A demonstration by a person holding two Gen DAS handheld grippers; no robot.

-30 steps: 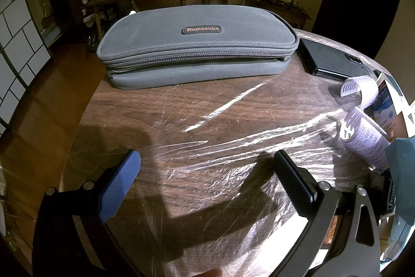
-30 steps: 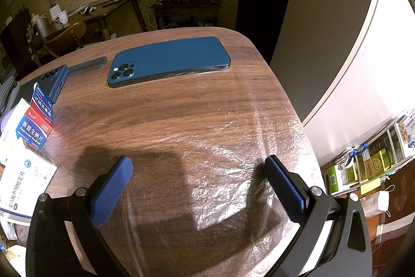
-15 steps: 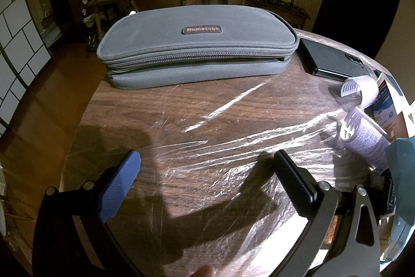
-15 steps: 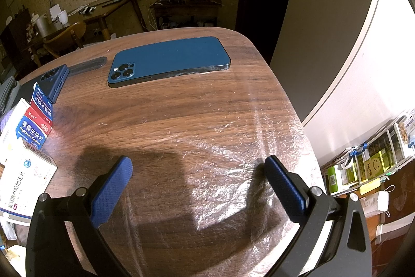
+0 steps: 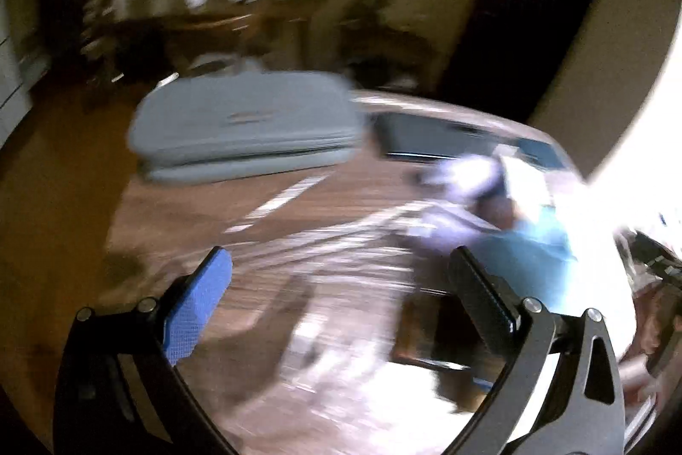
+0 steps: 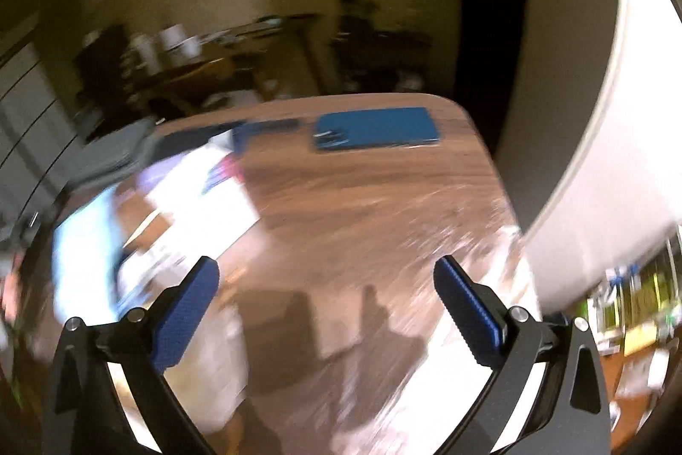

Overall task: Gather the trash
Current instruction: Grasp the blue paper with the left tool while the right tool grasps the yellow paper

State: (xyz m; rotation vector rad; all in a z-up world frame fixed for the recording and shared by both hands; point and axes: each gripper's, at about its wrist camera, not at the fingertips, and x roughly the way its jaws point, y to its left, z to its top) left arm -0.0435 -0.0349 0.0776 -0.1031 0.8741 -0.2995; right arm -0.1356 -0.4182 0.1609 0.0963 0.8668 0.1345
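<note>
Both views are motion-blurred. My left gripper (image 5: 341,267) is open above the wooden table (image 5: 298,199), which has crinkled clear plastic film (image 5: 349,241) over its near part. Pale curled paper scraps (image 5: 460,173) and a light blue item (image 5: 528,254) lie right of it, near white boxes. My right gripper (image 6: 326,276) is also open and empty, above the film-covered table (image 6: 362,207). White medicine boxes (image 6: 200,195) and a pale blue item (image 6: 85,241) lie to its left.
A grey zip case (image 5: 243,126) lies at the table's far left with a dark phone (image 5: 426,139) beside it. A blue phone (image 6: 375,133) rests face down near the far edge. The table edge drops off at right toward a white wall (image 6: 605,156).
Both grippers have lifted and pulled back from the table, blurring the views. More of the boxes and paper scraps have come into sight. The jaws stay open.
</note>
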